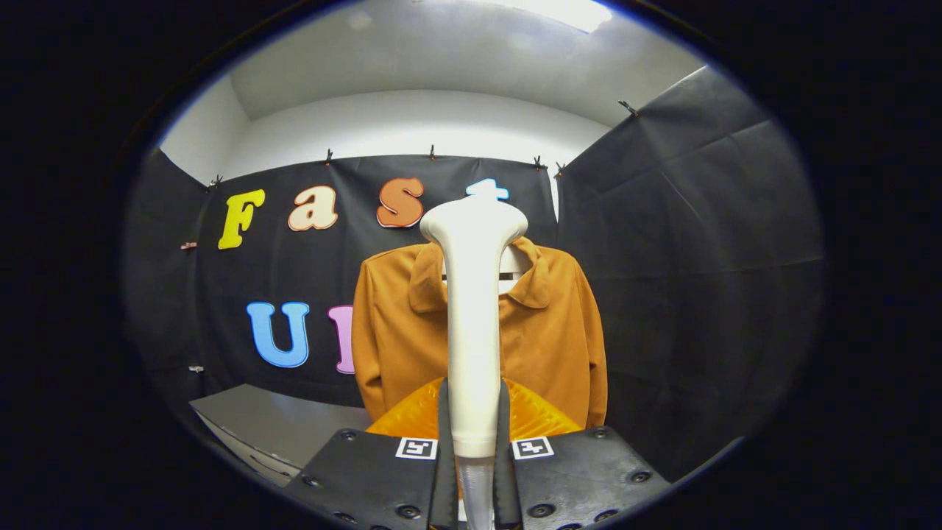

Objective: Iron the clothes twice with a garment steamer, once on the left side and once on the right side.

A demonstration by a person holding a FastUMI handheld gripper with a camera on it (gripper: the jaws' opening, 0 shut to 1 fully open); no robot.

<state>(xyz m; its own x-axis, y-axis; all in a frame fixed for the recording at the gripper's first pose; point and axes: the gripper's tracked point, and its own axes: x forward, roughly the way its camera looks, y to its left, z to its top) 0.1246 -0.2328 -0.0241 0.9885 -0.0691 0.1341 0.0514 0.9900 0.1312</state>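
1. Gripper (473, 412): both fingers (444, 442) pressed against the sides of the steamer's handle, one on each side, pinching it near its lower end

2. Steamer (473, 309): white, held upright between the fingers; the slim handle rises from the grip and widens at the top into a flared head, which stands level with the shirt's collar

3. Shirt (548, 331): orange, long-sleeved, with a folded collar, hanging upright beyond the fingers against the wall; the steamer's handle crosses its middle in this view, so the shirt's centre line is hidden. Whether the head touches the cloth cannot be told

4. Hanger (513, 266): a pale part with a dark slot shows inside the open collar, just beside the steamer's head

5. Orange ribbed piece (533, 414): glossy, lying low just ahead of the fingers, behind the handle and in front of the shirt's hem; what it is cannot be told

6. Table (280, 421): grey surface to the left of the shirt, below the wall

7. Wall (692, 243): black cloth, clipped along its top edge, behind and to the right of the shirt
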